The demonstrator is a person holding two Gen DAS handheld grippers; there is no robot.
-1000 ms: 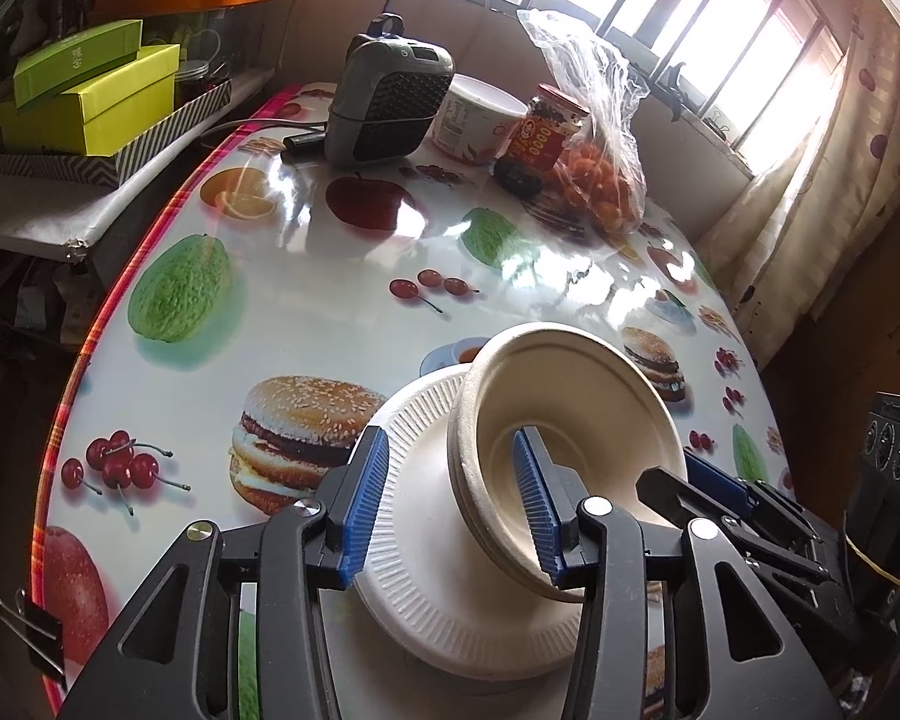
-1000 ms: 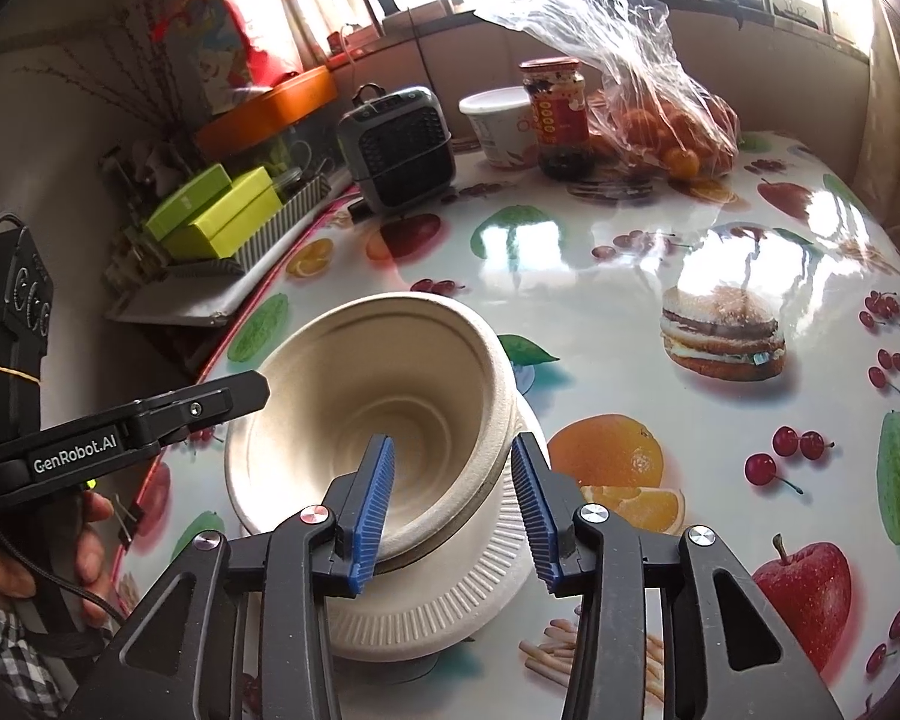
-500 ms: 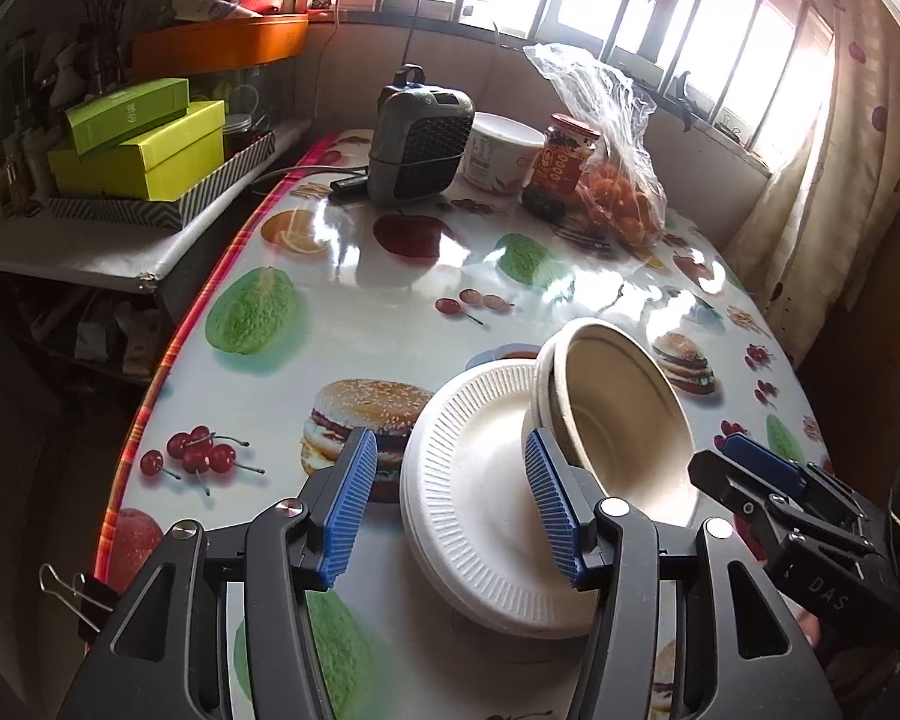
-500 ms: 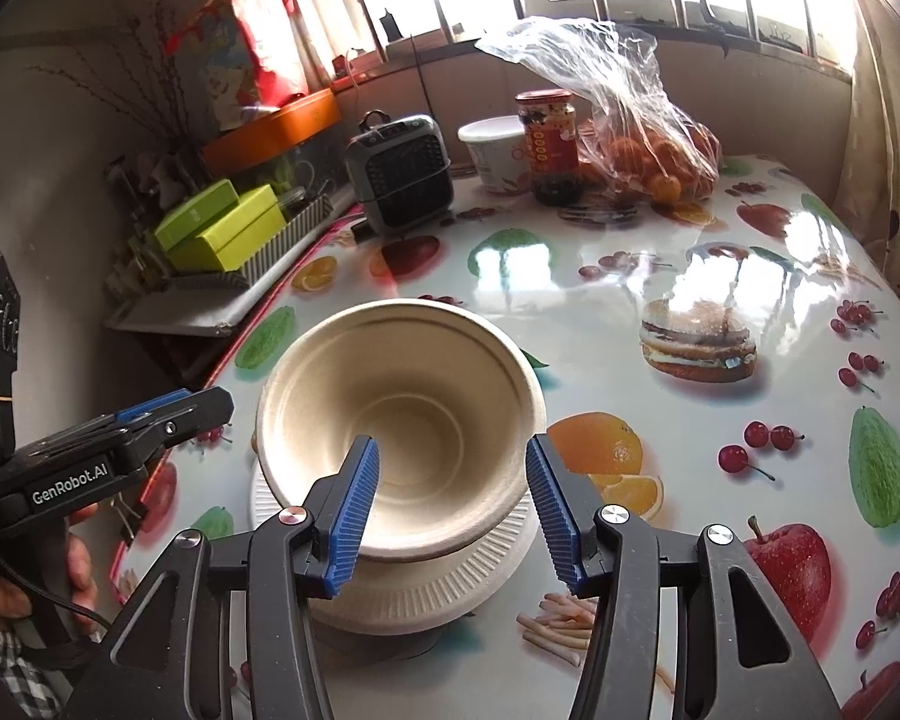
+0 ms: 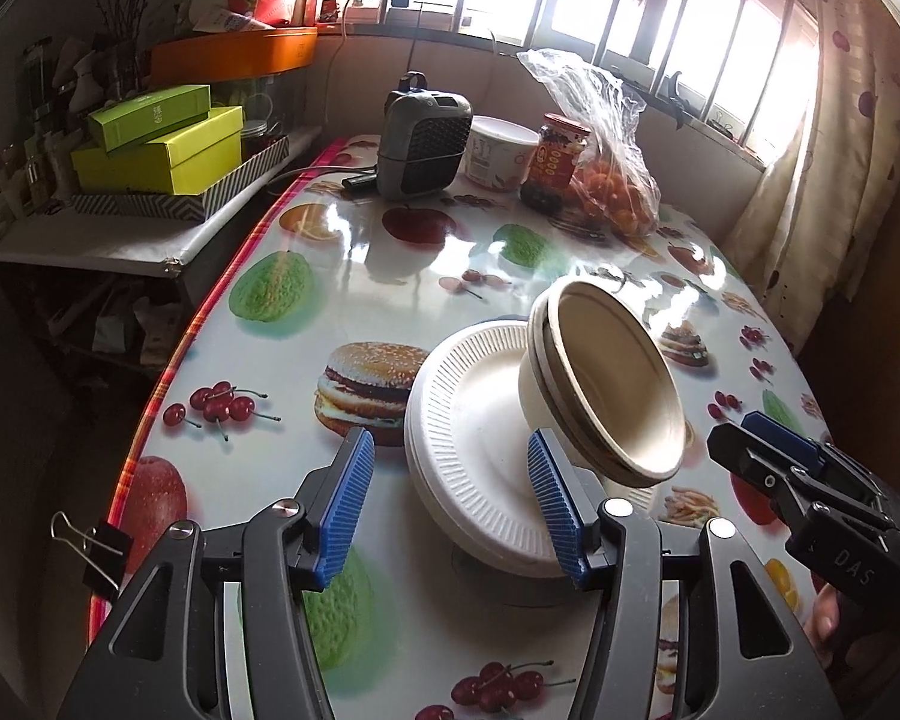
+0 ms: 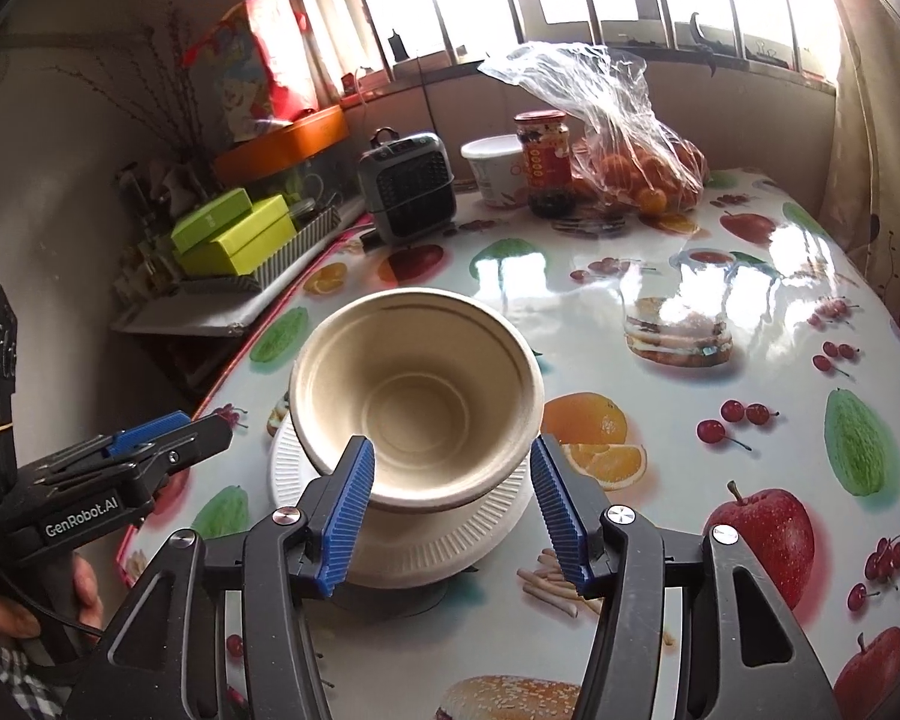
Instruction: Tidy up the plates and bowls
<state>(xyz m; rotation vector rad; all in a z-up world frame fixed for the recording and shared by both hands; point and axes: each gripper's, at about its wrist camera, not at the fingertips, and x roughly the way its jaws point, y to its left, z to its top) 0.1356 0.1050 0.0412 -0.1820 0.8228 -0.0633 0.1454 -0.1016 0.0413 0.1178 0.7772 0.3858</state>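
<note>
A stack of white ribbed paper plates [image 5: 474, 480] lies on the fruit-print table, with nested beige paper bowls [image 5: 618, 372] standing on top. My left gripper [image 5: 447, 450] is open just short of the plates' near rim, touching nothing. In the right wrist view, the bowls [image 6: 414, 384] sit on the plates [image 6: 450, 540]. My right gripper [image 6: 450, 456] frames the bowls' near side. Its jaws are opening, with a gap at each pad. Each gripper shows in the other's view: the right gripper [image 5: 768, 450] and the left gripper [image 6: 168, 432].
At the far end stand a grey heater [image 5: 423, 138], a white tub [image 5: 498, 150], a red-lidded jar [image 5: 555, 162] and a plastic bag of oranges [image 5: 612, 204]. Green boxes [image 5: 162, 144] sit on a side shelf. A binder clip [image 5: 90, 546] grips the table's left edge.
Both grippers have drawn back from the stack and their jaws have spread. The bowls, tilted between the jaws a second ago, now rest on the plates.
</note>
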